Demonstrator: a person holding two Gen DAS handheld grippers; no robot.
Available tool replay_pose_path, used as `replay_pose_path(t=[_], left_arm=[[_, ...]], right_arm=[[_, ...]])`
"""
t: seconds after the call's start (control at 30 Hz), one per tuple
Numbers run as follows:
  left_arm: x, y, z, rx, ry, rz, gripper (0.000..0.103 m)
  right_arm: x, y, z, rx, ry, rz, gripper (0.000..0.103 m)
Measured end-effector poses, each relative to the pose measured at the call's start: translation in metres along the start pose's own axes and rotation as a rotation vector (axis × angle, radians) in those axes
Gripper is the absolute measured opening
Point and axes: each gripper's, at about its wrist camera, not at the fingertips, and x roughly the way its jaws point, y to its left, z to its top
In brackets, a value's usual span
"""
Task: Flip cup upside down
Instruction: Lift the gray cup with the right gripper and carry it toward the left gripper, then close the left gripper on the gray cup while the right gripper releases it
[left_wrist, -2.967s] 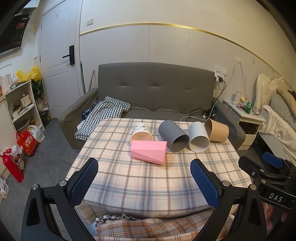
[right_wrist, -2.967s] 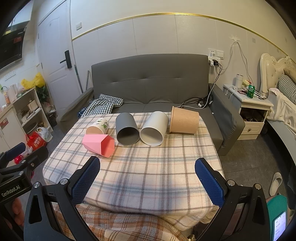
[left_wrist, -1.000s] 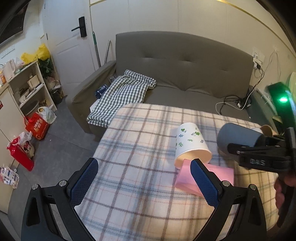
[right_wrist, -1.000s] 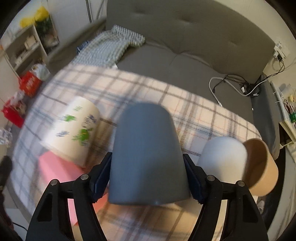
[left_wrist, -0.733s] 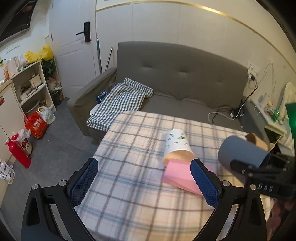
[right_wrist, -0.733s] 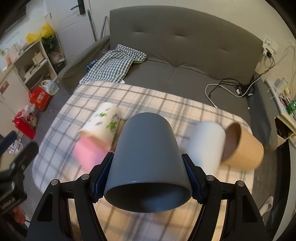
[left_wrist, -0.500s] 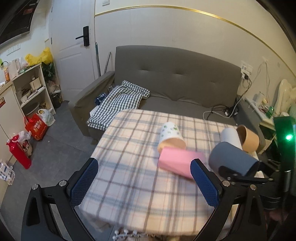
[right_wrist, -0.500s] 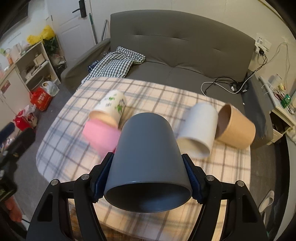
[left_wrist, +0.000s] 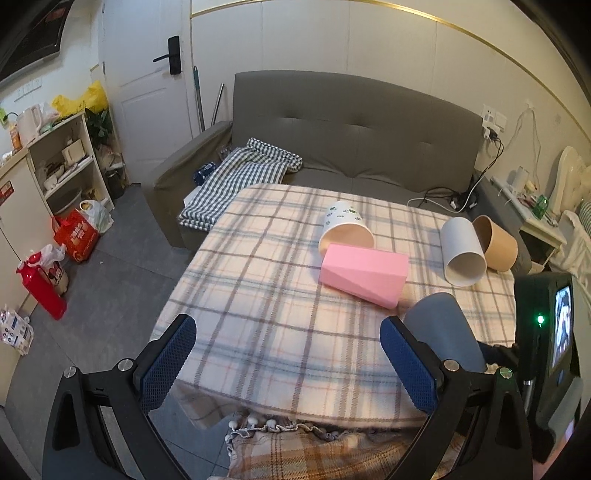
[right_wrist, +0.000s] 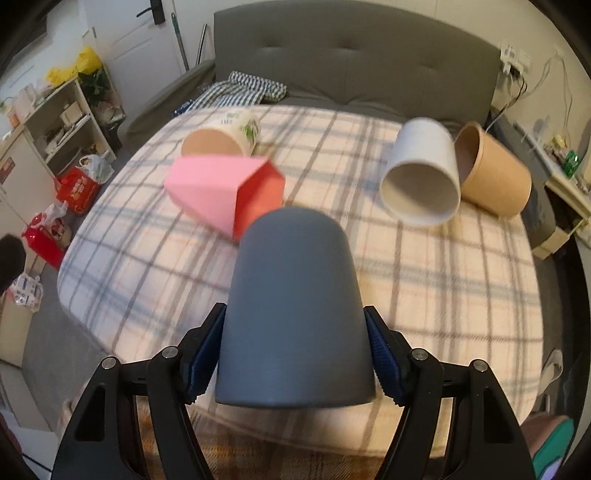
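Note:
My right gripper (right_wrist: 295, 354) is shut on a dark grey cup (right_wrist: 291, 302), held over the near part of the plaid-covered table (right_wrist: 443, 280) with its closed base pointing away from the camera. The same cup (left_wrist: 439, 332) shows in the left wrist view beside my right fingers, at the table's front right. My left gripper (left_wrist: 288, 365) is open and empty above the table's front edge. Lying on their sides on the table are a pink faceted cup (left_wrist: 364, 269), a white cup with green leaves (left_wrist: 345, 227), a plain white cup (left_wrist: 461, 251) and a brown paper cup (left_wrist: 495, 243).
A grey sofa (left_wrist: 354, 129) with a checked cloth (left_wrist: 240, 177) stands behind the table. A shelf unit (left_wrist: 62, 162), bags and a red bottle (left_wrist: 40, 288) are on the floor to the left. A nightstand (left_wrist: 532, 218) is at the right.
My right gripper has tilted the grey cup so its mouth no longer faces the camera, and brought it lower and nearer the table's front. The left gripper has pulled back.

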Motion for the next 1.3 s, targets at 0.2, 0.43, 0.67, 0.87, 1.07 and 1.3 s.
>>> replay_pose_path(t=[0.2,0.43,0.67,0.87,1.07,1.3], left_arm=[[0.001,-0.007,-0.001,0.011,0.025,0.005,0.103],[-0.004,-0.023,0.003,0.018,0.046,-0.02,0.103],[-0.006,-0.056,0.012,0.051,0.075,-0.056,0.103],[0.003,-0.085,0.009,0.059,0.126,-0.075,0.103],[0.02,-0.1,0.008,0.021,0.197,-0.095,0.103],[0.038,-0.113,0.013,0.018,0.274,-0.081,0.103]], right_arm=[[-0.007,-0.006,-0.005,0.026,-0.015,0.03,0.072],[-0.047,-0.029,0.001,0.091,-0.086,0.075,0.09],[-0.087,-0.063,0.006,0.102,-0.139,0.045,0.091],[-0.095,-0.087,0.0,0.094,-0.135,0.014,0.091],[-0.091,-0.109,-0.01,0.084,-0.099,-0.007,0.091],[-0.081,-0.129,-0.01,0.077,-0.058,-0.022,0.091]])
